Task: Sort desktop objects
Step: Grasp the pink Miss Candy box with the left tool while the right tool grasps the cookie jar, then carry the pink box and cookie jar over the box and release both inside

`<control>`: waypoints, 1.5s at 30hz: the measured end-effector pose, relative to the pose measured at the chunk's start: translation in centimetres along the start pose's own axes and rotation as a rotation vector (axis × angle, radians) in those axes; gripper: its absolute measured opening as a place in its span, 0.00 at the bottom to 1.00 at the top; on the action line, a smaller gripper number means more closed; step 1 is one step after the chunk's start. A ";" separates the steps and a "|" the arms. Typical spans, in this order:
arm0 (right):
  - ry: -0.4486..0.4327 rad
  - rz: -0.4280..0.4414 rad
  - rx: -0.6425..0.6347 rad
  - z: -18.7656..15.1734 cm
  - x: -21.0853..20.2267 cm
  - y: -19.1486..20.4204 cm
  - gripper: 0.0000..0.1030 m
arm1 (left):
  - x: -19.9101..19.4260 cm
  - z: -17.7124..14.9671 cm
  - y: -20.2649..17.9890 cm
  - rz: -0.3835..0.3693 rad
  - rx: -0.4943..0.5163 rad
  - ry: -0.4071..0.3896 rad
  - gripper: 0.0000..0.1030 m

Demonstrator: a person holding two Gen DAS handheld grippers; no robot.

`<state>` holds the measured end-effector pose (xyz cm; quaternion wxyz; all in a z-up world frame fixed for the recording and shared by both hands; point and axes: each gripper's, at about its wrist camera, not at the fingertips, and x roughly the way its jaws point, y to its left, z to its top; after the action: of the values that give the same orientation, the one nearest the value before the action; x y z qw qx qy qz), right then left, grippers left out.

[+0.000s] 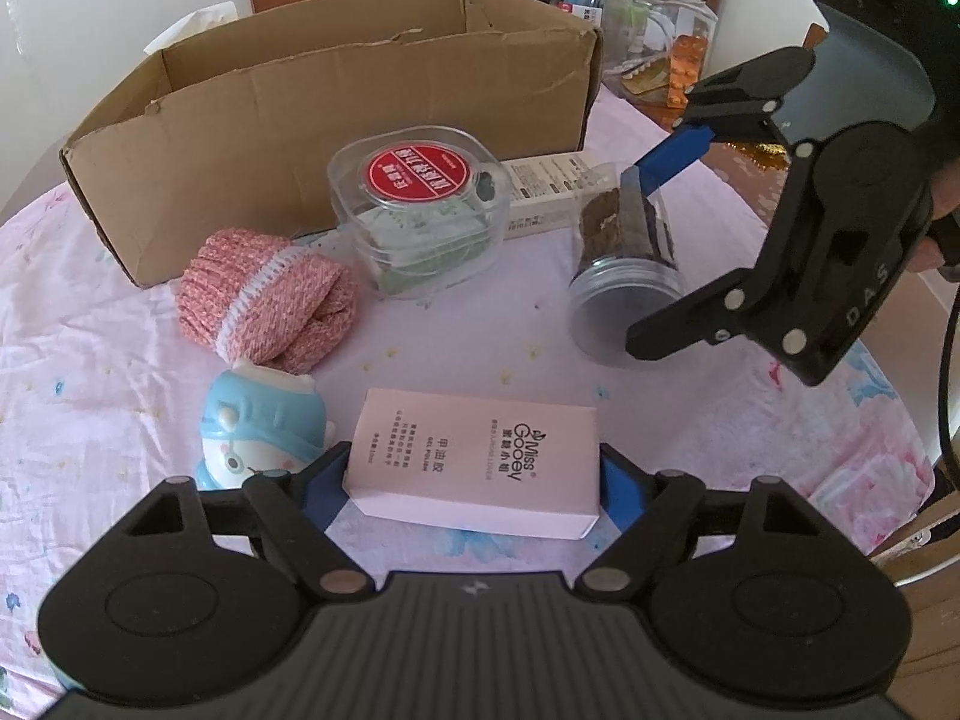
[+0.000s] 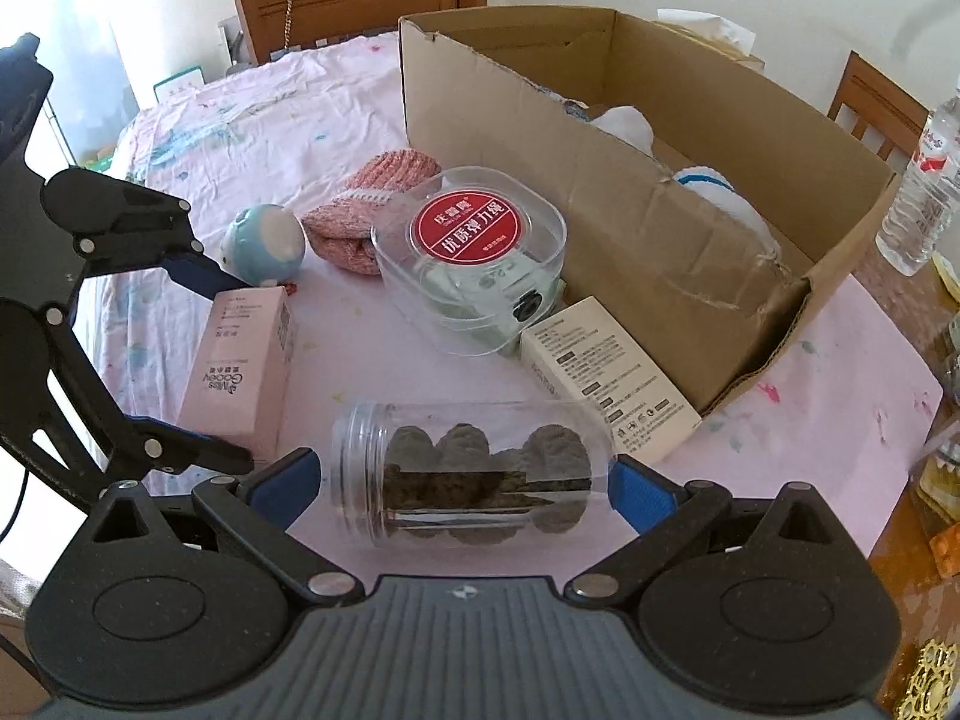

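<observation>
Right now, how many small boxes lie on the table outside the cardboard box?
2: the pink box between the left tongs, and the white box beside the carton. Others may be hidden.

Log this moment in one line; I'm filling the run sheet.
left gripper: around pink box | right gripper: around lying clear jar | grip: unclear | cardboard box: open

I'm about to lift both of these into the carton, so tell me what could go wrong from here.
The clear jar lies on its side between the right gripper fingers, gripped end to end; being round and smooth, it may roll or slip. The left gripper straddles the pink box, close to the blue figurine, which may get knocked.
</observation>
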<state>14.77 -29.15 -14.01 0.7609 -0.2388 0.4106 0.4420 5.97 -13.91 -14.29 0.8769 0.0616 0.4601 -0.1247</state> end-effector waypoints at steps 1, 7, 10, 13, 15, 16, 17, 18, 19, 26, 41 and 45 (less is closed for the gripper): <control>0.001 -0.006 -0.003 0.1 0.0 0.0 0.97 | 0.0 0.1 0.1 -0.003 0.000 0.000 0.80; 0.021 -0.029 0.008 0.2 0.2 -0.1 0.92 | -0.2 0.4 0.4 -0.020 0.009 -0.009 0.80; 0.025 -0.033 0.002 0.3 0.0 0.2 0.92 | -0.6 0.7 0.6 -0.029 0.015 -0.014 0.80; 0.025 -0.031 0.000 0.4 -0.7 0.4 0.92 | -1.1 1.0 0.7 -0.038 0.018 -0.018 0.80; 0.027 -0.026 0.013 0.7 -1.2 0.4 0.92 | -1.6 1.2 0.8 -0.041 0.019 -0.020 0.80; 0.025 -0.023 0.022 0.9 -1.4 0.4 0.92 | -1.9 1.3 0.8 -0.043 0.019 -0.021 0.80; 0.023 -0.023 0.028 1.0 -1.7 0.3 0.92 | -2.2 1.4 0.9 -0.045 0.020 -0.021 0.80; 0.021 -0.025 0.033 1.2 -2.0 0.4 0.92 | -2.5 1.6 0.9 -0.043 0.021 -0.021 0.80; 0.020 -0.028 0.035 1.4 -2.1 0.5 0.92 | -2.8 1.7 1.0 -0.045 0.024 -0.025 0.80; -0.009 -0.065 0.051 2.8 -4.1 1.3 0.92 | -4.8 3.5 1.6 -0.061 0.066 -0.070 0.80; -0.129 -0.184 0.077 6.9 -8.9 1.6 0.92 | -8.1 9.6 4.7 -0.059 0.147 -0.208 0.80; -0.163 -0.196 0.098 8.1 -9.3 0.9 0.92 | -8.2 11.3 5.5 -0.042 0.169 -0.234 0.80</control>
<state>14.78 -27.28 -1.79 0.8421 -0.2036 0.3432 0.3628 11.95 -9.81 -1.12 0.9133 0.1105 0.3440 -0.1878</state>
